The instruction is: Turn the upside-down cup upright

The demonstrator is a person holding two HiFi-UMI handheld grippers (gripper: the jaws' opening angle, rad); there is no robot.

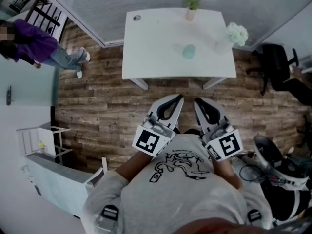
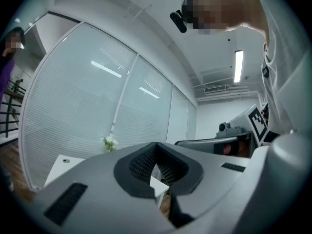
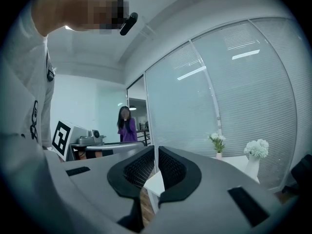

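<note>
One table (image 1: 156, 62), one cup (image 1: 189, 51), two flower vases (image 1: 190, 14) (image 1: 237, 33), two grippers (image 1: 179, 98) (image 1: 197, 102), one bystander (image 1: 36, 45).

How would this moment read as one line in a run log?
teal cup: on white table, untouched | left gripper: shut, empty | right gripper: shut, empty

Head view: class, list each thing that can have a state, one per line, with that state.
cup: on the table, apparently mouth down, untouched
left gripper: shut, empty
right gripper: shut, empty
pink vase: upright, holding flowers
white vase: upright, holding flowers
</note>
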